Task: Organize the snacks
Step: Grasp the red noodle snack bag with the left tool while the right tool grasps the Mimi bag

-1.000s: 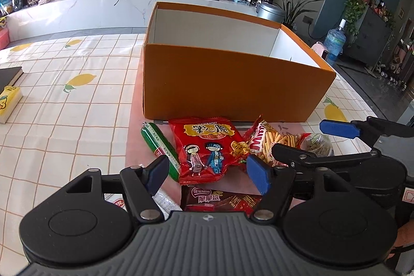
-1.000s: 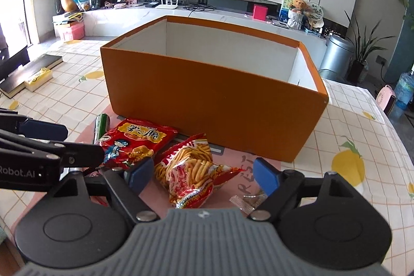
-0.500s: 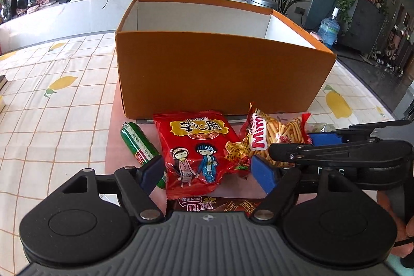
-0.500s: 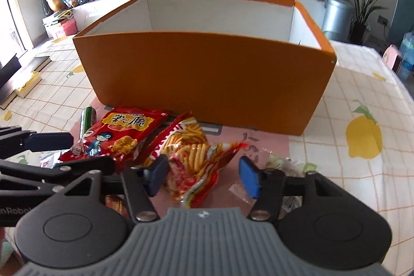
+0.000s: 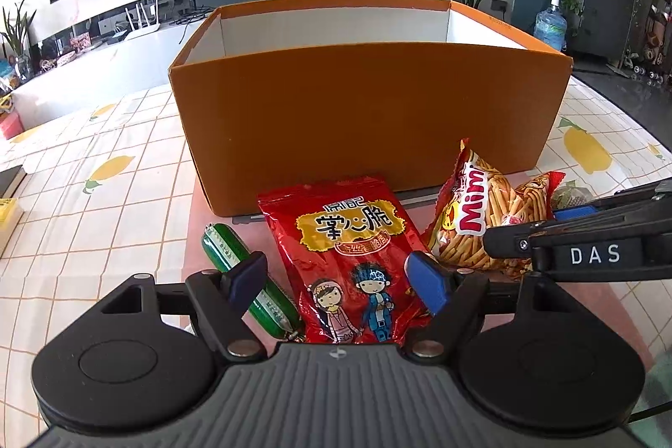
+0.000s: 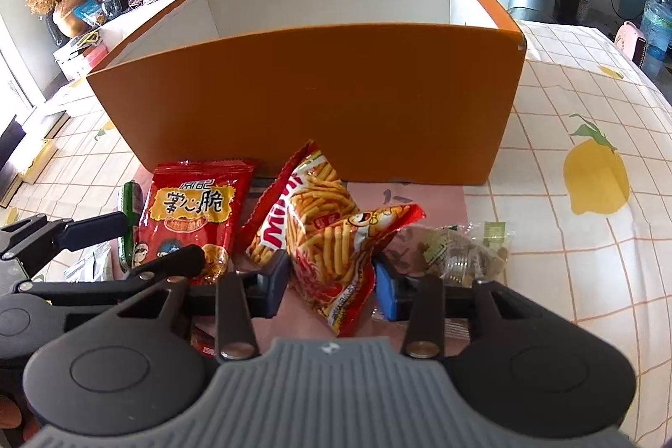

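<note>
Two close wrist views, sharing orange box [image 5: 369, 120]

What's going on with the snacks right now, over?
Left hand-held gripper open around red snack bag. Right hand-held gripper just closing on Mimi fries bag. Orange box ahead, path clear.

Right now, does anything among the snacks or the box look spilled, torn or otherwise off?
Nothing spilled or torn. The snacks lie loose before the orange box; the Mimi bag is crumpled and tilted between the right claw's pads.

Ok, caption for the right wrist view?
Right tool closing on the Mimi stick-snack bag before the orange box.
</note>
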A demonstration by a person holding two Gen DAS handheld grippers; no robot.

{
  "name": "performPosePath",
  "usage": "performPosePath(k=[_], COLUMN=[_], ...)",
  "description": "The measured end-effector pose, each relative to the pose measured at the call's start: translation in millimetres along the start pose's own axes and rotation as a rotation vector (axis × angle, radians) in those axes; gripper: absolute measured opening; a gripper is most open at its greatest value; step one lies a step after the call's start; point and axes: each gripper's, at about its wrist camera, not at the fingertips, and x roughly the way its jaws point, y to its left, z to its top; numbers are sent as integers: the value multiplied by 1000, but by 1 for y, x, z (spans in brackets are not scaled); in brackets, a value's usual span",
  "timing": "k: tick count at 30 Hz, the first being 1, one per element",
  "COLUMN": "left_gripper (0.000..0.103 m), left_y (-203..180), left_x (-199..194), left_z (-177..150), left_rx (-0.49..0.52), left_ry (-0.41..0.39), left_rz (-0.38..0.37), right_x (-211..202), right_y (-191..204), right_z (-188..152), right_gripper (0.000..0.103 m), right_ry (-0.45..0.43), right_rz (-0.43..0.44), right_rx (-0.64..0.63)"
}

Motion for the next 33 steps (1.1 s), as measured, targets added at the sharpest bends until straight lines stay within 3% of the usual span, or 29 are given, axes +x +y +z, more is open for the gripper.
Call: performPosePath(k=[8,18,25,29,33], left_gripper=[90,94,95,95,77], left_y=[1,-10,-9,-8,-9], left_x=[6,4,10,11,9], left_z=[2,-4,-3,-3,-3], left_rx=[23,138,97,79,66], left_ry=[-15,-16,-19,-19,-41], left_rz=[1,3,-12,-20,-30], right_x=[4,5,8,9,9], right_y=[-8,-7,-7,-5,-4], right_z=[1,2,2,2,1], right_gripper=[44,42,49,46,44], right_ry=[-5,-5,-5,-6,-9], right_rz=[15,17,22,15,14], right_rx=[62,54,66,52,49])
